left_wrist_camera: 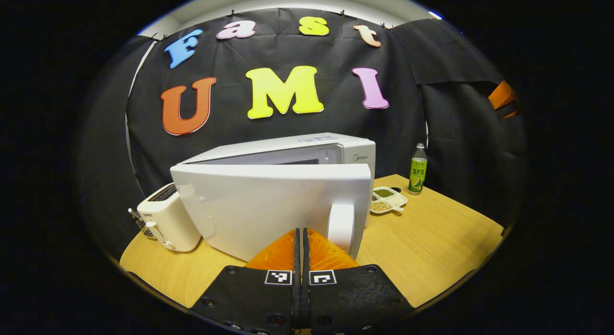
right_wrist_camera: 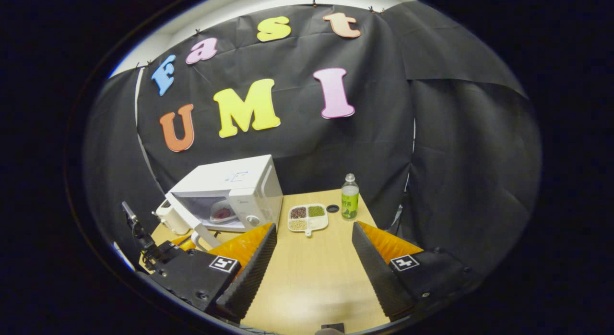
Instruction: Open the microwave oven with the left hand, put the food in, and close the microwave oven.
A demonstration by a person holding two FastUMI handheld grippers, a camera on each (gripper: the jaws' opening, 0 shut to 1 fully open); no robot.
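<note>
The white microwave stands on the wooden table with its door swung partly open, outer face toward me. My left gripper is shut with nothing between its fingers, its tips right at the door just left of the white handle. In the right gripper view the microwave shows its open cavity, with a plate of reddish food inside. The left gripper sits by the door there. My right gripper is open above the table, holding nothing.
A white toaster stands left of the microwave. Right of it lie a divided dish of beans, a dark bottle cap and a green-labelled bottle. Bare tabletop lies under my right gripper.
</note>
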